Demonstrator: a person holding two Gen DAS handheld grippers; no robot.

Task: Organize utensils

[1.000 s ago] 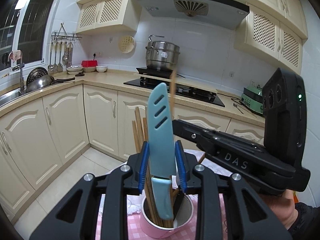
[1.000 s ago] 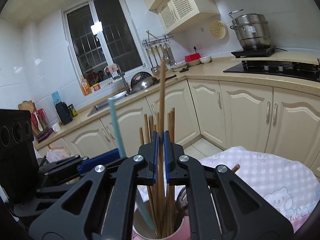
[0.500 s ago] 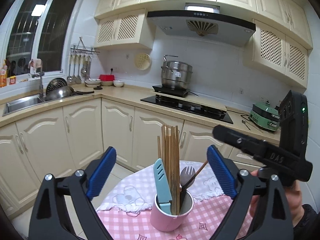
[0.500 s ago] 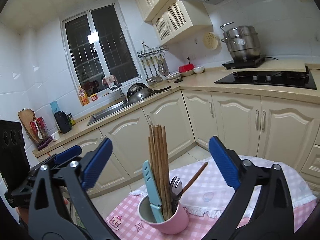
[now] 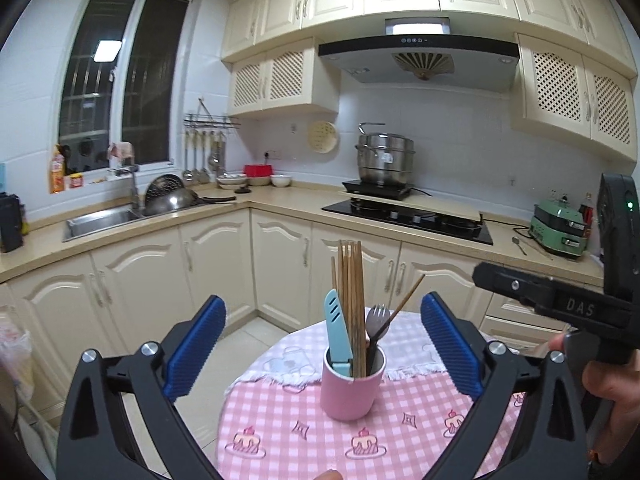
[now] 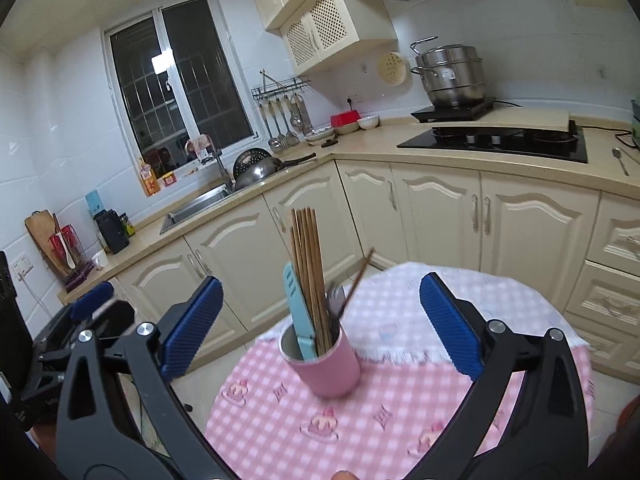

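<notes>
2 wrist fisheyes, both near above the table [image 5: 400, 432], tilted down, sharing the pink cup [image 5: 352, 384].

Kitchen's evenly lit from overhead, w/ the range hood lamp [image 5: 418, 26] glowing white. Window [image 5: 120, 80] is black, only a ceiling-light reflection in it. Fisheye bends cabinets hard at the edges, corners go dark. My right view's smeared: pink cup [image 6: 326, 364] & chopsticks [image 6: 306, 240] blurry; left view sharp.

left tongs [image 5: 322, 354] released knife [image 5: 337, 330] | right tongs [image 6: 318, 328] released chopsticks [image 6: 306, 264] | both withdrawn
</notes>
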